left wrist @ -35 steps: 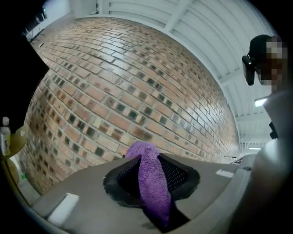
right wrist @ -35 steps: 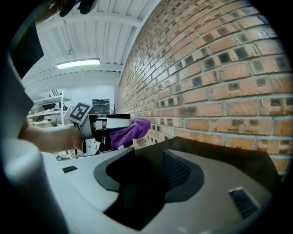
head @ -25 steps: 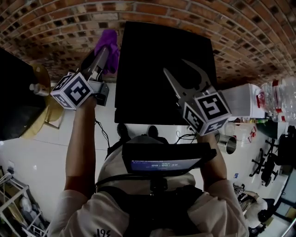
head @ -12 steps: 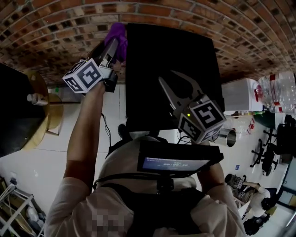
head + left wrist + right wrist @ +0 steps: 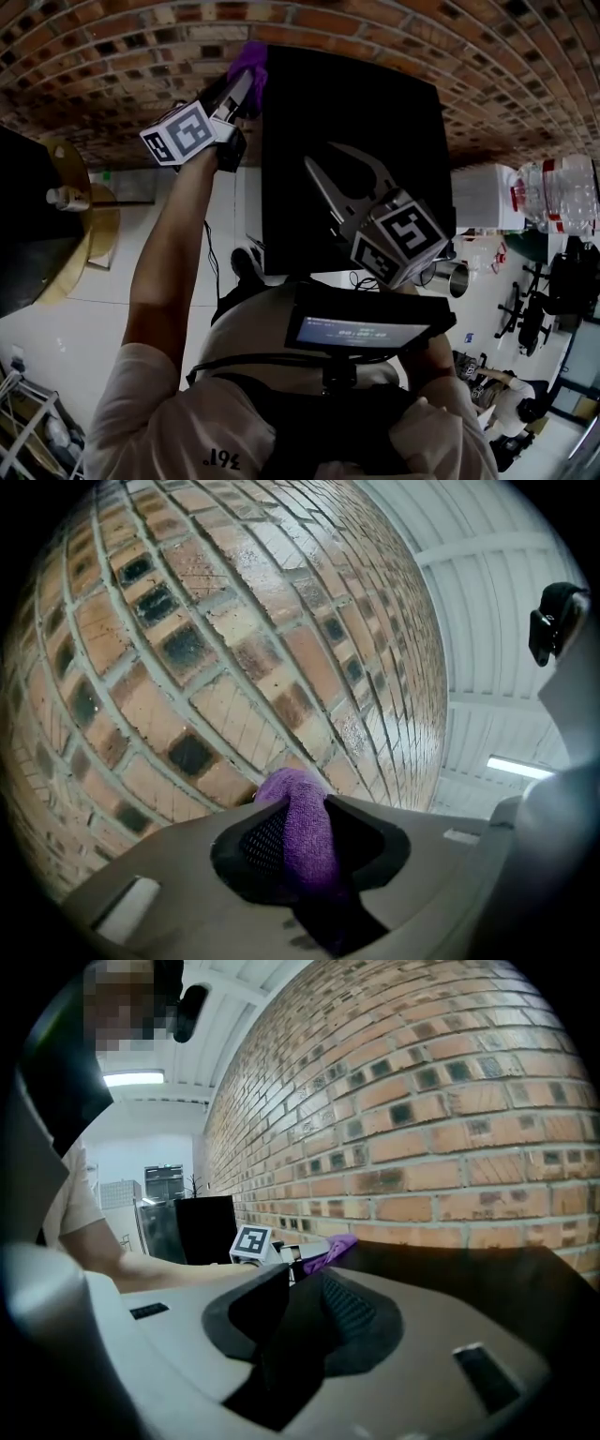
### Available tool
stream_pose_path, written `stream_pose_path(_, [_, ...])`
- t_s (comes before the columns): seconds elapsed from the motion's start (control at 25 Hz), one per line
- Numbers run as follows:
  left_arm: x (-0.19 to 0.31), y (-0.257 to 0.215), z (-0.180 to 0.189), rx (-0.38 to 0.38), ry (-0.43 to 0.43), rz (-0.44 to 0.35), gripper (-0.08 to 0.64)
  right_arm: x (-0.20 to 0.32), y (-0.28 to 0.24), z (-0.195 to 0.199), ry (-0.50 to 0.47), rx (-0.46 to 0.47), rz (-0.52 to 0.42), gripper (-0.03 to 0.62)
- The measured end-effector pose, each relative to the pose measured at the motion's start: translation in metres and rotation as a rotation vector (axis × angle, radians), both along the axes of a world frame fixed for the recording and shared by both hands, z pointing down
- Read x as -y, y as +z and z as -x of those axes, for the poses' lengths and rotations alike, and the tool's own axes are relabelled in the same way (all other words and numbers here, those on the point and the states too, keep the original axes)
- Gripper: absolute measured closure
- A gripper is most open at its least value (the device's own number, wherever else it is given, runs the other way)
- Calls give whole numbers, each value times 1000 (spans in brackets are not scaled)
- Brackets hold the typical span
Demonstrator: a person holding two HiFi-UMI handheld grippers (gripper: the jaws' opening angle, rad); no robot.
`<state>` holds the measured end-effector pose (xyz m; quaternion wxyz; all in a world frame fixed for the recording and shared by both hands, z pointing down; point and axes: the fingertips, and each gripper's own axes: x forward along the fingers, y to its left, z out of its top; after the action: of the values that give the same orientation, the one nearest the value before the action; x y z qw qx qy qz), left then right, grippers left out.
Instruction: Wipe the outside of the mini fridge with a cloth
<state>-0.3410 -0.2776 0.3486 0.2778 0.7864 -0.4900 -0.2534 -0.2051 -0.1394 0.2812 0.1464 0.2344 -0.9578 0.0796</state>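
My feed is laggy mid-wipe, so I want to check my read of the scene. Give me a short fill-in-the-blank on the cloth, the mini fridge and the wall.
1. The cloth pinched between the left gripper's fingers is ___ in colour.
2. The mini fridge is ___ in colour.
3. The wall behind the fridge is built of ___.
4. In the head view, the cloth is at the fridge top's far ___ corner.

Missing words: purple; black; brick; left.
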Motion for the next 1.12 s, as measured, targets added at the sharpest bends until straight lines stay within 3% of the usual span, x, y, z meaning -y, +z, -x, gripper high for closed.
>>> stream_pose_path(1.12, [12,94,-4,-16,41,59,459,-1,-1,2,-12,-2,-4,494])
